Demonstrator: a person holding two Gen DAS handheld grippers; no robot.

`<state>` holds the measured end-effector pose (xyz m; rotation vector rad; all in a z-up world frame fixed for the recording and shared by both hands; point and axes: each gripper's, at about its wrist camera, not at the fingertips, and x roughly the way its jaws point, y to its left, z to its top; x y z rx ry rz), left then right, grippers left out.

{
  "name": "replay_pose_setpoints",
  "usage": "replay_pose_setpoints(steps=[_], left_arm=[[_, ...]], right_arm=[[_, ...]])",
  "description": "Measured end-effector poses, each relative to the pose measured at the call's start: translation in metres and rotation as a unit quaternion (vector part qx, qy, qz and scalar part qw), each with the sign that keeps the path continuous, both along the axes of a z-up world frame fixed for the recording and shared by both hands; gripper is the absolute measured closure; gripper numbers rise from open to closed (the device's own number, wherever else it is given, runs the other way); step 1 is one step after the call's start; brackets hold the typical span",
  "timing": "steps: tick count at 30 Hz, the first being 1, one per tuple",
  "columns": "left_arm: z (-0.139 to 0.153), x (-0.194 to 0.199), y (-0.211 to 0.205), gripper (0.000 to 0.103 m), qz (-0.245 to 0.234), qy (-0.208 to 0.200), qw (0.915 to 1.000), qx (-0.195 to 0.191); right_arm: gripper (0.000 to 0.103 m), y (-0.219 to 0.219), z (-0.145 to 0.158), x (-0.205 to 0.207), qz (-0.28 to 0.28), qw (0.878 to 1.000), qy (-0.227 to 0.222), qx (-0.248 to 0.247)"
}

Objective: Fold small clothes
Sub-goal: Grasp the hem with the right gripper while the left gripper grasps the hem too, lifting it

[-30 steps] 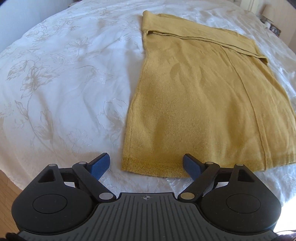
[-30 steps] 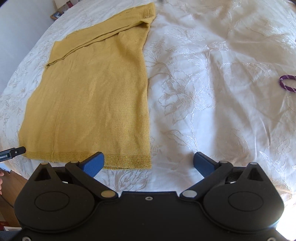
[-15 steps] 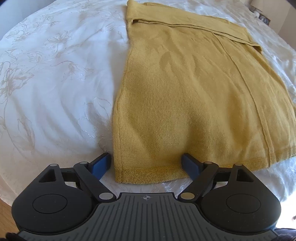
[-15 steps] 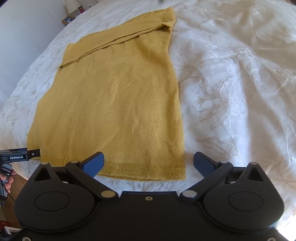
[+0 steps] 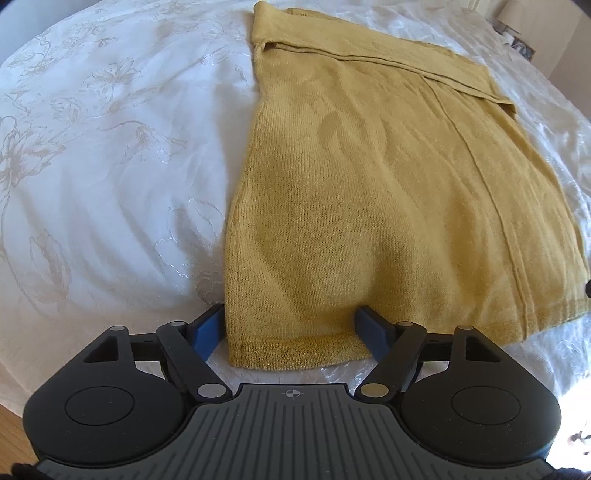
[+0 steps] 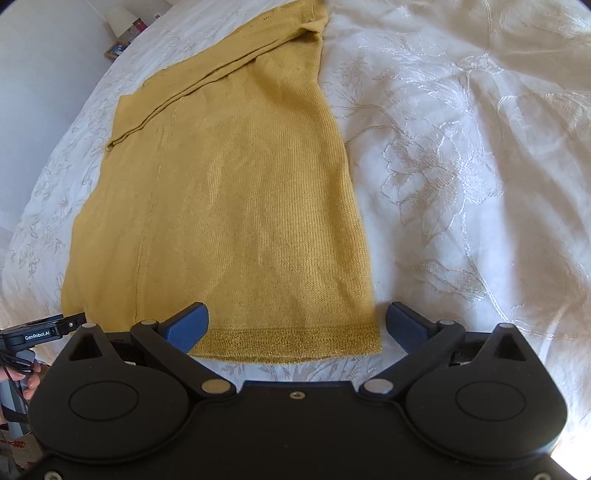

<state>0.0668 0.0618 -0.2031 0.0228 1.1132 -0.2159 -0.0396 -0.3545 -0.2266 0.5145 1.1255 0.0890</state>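
Note:
A mustard-yellow knit garment lies flat on the white bed, its far end folded over and its glittery hem nearest me; it also shows in the right wrist view. My left gripper is open, its blue fingers straddling the hem's near left corner. My right gripper is open, its blue fingers straddling the hem's near right corner. Neither holds the cloth.
A white bedspread with floral embroidery covers the bed and shows in the right wrist view. The other gripper and a hand show at the left. A lamp and small items stand beyond the bed.
Both grippers have moved forward and inward to the garment's near hem, so each now has a hem corner between its open fingers. The garment has not moved.

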Motion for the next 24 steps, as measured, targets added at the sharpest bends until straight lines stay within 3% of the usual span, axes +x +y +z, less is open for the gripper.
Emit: replay_pose_setpoints(steps=[4, 10, 12, 13, 14, 15, 19, 24], left_arm=[[0.001, 0.000, -0.004, 0.034, -0.001, -0.001, 1.0000, 0.006], [-0.001, 0.002, -0.006, 0.035, -0.002, -0.001, 0.9999, 0.015], [0.000, 0.002, -0.003, 0.061, -0.003, 0.004, 1.0000, -0.002], [0.001, 0.002, -0.002, 0.069, -0.001, 0.008, 0.9999, -0.006], [0.003, 0.002, -0.002, 0.089, 0.000, 0.011, 0.9999, -0.012], [0.004, 0.002, -0.001, 0.096, 0.000, 0.017, 0.9996, -0.024], [0.016, -0.001, -0.001, 0.096, 0.005, 0.012, 0.9990, -0.043], [0.053, 0.004, 0.006, 0.096, 0.051, -0.023, 0.9949, -0.084]], right_arm=[[0.003, -0.008, -0.002, 0.000, -0.017, 0.999, 0.008, 0.032], [0.025, -0.017, -0.008, 0.006, -0.031, 0.998, 0.023, 0.051], [0.052, -0.019, -0.008, 0.006, -0.031, 0.998, 0.027, 0.050], [0.063, -0.021, -0.009, 0.005, -0.030, 0.998, 0.028, 0.053], [0.082, -0.023, -0.009, 0.004, -0.031, 0.997, 0.030, 0.059], [0.083, -0.025, -0.009, 0.003, -0.031, 0.997, 0.030, 0.068], [0.088, -0.030, -0.003, -0.001, -0.022, 0.995, 0.024, 0.089], [0.088, -0.039, 0.023, 0.000, -0.003, 0.993, -0.004, 0.118]])
